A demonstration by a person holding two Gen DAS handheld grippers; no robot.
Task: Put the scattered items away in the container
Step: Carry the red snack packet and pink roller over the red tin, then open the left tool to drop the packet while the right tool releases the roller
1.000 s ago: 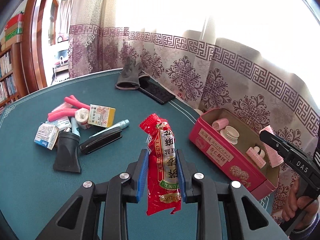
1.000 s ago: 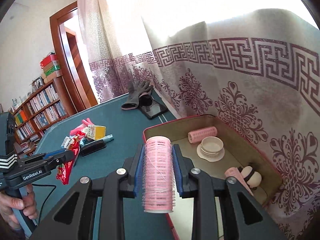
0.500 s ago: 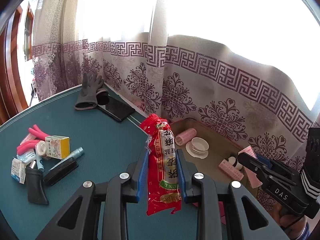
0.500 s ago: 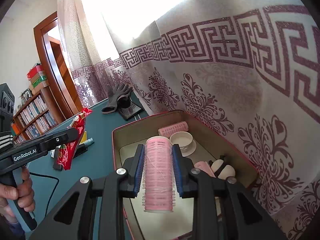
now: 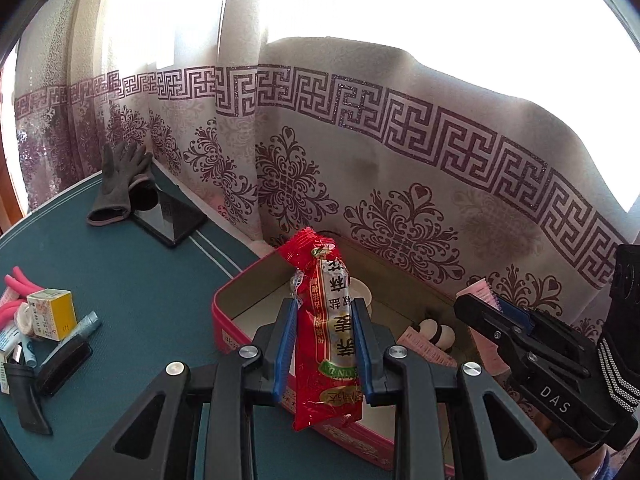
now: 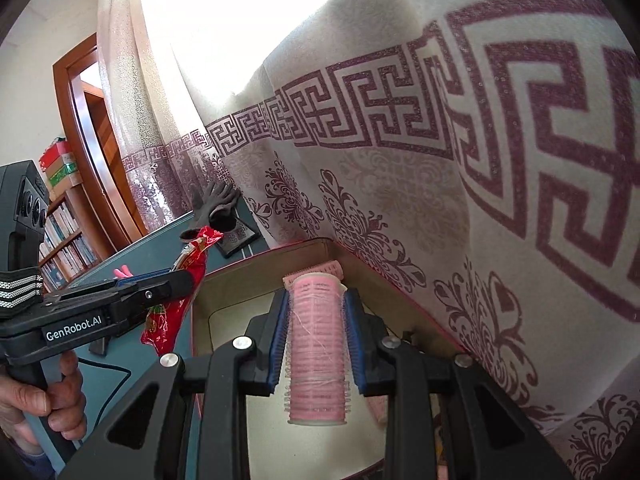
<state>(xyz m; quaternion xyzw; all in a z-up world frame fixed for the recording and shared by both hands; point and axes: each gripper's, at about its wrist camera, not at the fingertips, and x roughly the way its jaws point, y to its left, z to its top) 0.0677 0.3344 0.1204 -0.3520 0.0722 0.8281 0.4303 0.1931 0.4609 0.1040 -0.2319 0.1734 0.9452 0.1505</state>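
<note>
Both loads hang over the box, neither let go yet.

My left gripper (image 5: 324,344) has its jaws clamped on the red snack packet (image 5: 326,332), held upright by its middle so the floppy ends stay clear of the near wall of the pink box (image 5: 232,320). My right gripper (image 6: 316,344) has its jaws clamped on the pink hair roller (image 6: 317,344), gripped across its barrel over the box's open floor (where a small white dish (image 5: 362,292) and other rollers already lie). Still scattered on the counter (image 5: 132,280): the yellow carton (image 5: 54,314) and the tube (image 5: 86,326), so I judge more trips remain.
</note>
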